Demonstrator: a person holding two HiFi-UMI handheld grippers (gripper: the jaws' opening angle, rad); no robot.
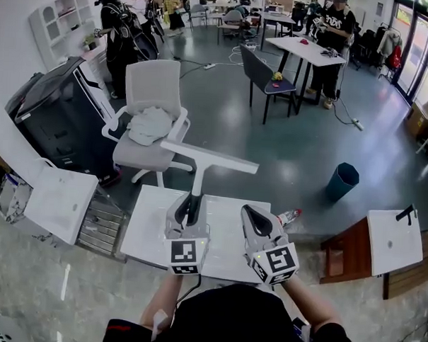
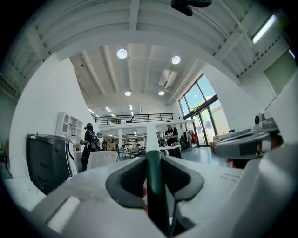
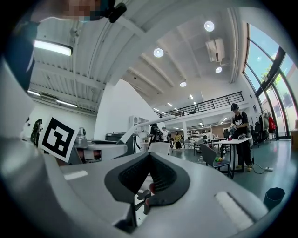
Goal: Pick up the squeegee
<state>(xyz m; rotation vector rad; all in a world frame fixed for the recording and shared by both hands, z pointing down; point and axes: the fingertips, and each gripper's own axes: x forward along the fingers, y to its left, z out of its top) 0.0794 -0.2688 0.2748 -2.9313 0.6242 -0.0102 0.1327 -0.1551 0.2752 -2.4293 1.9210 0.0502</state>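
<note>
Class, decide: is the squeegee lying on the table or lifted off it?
Lifted. The left gripper clamps the squeegee by its dark handle, and its white blade hangs in mid-air beyond the table.

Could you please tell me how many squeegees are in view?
1. The squeegee has its handle clamped in the left gripper, blade end pointing forward; none other shows, though clutter could hide one.

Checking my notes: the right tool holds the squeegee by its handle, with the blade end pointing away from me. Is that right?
No: the left tool holds it. The left gripper view shows the squeegee handle clamped between that tool's jaws, while the right tool is shut and empty. The rest stands: it is held by the handle, blade end pointing away from you.
</note>
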